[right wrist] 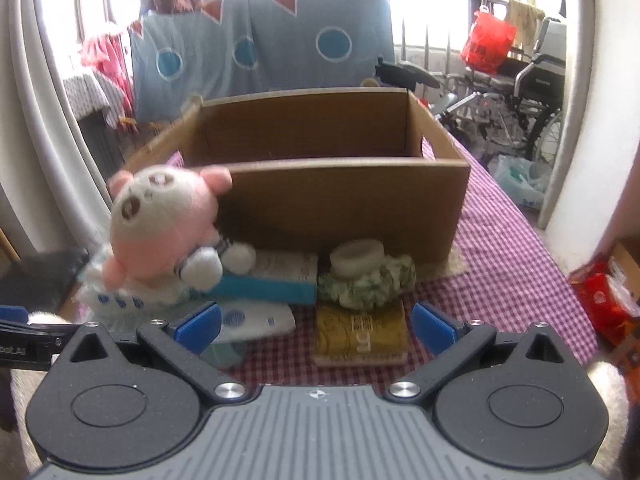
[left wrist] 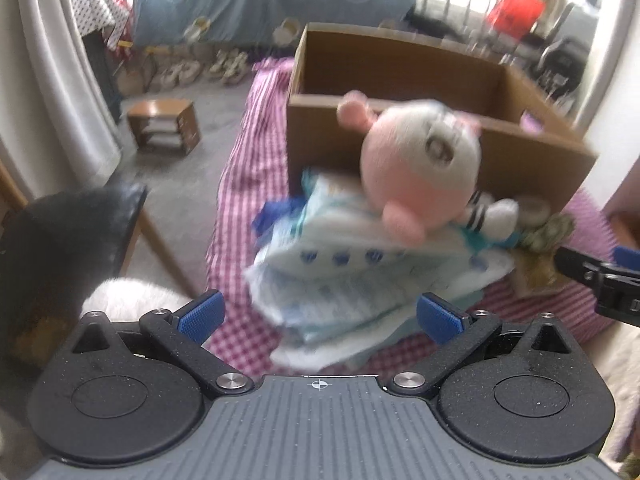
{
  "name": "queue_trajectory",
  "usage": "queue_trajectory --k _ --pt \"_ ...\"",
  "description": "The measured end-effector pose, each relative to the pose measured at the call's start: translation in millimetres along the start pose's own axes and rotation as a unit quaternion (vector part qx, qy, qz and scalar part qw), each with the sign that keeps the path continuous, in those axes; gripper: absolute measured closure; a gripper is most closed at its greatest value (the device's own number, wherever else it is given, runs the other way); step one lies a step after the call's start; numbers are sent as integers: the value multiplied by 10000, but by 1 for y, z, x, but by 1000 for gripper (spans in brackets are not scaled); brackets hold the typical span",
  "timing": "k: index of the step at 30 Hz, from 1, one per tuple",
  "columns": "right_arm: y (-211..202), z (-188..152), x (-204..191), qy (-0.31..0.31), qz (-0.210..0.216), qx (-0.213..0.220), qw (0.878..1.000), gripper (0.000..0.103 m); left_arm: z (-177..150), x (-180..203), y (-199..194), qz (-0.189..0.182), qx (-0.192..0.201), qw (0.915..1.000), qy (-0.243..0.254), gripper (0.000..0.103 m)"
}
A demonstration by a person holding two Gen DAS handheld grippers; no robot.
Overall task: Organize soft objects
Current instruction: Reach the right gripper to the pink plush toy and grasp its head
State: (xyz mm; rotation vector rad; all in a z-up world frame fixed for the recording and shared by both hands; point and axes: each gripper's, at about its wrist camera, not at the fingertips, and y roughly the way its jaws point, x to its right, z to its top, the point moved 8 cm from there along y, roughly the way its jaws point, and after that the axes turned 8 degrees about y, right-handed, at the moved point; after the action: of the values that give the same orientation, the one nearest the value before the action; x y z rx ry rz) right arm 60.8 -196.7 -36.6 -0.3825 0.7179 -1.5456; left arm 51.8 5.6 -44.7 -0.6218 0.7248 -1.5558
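Pink-and-white checked cloth (right wrist: 512, 240) covers the table, and on it stands an open cardboard box (right wrist: 344, 204), which I use as the landmark. As far as both views show, the inside of the box holds nothing yet, though its floor is mostly hidden by the near wall.

All the soft things lie outside the box, against its near wall. At the left end of this wall a pink and white plush toy (right wrist: 160, 224) sits on top of a heap of soft white-and-blue packs (left wrist: 352, 280); its head leans on the wall. Near the middle of the wall a green crocheted piece (right wrist: 368, 284) lies with a white ring (right wrist: 356, 254) on it, and in front of these is a flat yellow pack (right wrist: 360, 336).

The left gripper (left wrist: 320, 316) has its tongs wide apart and holds nothing; it points at the heap with the toy. The right gripper (right wrist: 316, 324) is also wide and holds nothing, and it faces the yellow pack and the green piece.

My judgement: the sorting is at its beginning. Nothing seems to be placed, and every item must be lifted into the box.
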Motion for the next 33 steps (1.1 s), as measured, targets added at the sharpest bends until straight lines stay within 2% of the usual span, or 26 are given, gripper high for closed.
queue_trajectory --k 6,11,13,17,23,28,33 --pt "-7 24 -3 73 600 433 9972 0 21 3 -16 -267 909 9953 210 0" --pt "-11 40 -7 270 1044 614 9923 0 34 12 -19 -679 1403 9870 388 0" --pt "-12 46 -7 360 1150 638 9907 0 36 15 -16 -841 1422 9855 392 0" --pt "-13 46 -4 383 1243 661 9893 0 31 21 -4 -1147 1188 9854 409 0" --pt "-7 41 -4 590 1605 448 9842 0 30 22 -3 -1220 1109 9853 445 0" --pt "5 51 -23 858 2294 248 9692 0 39 26 4 -1203 1154 9838 658 1" --pt "28 61 -43 955 2638 -76 9598 6 50 29 18 -1252 1066 9833 775 2"
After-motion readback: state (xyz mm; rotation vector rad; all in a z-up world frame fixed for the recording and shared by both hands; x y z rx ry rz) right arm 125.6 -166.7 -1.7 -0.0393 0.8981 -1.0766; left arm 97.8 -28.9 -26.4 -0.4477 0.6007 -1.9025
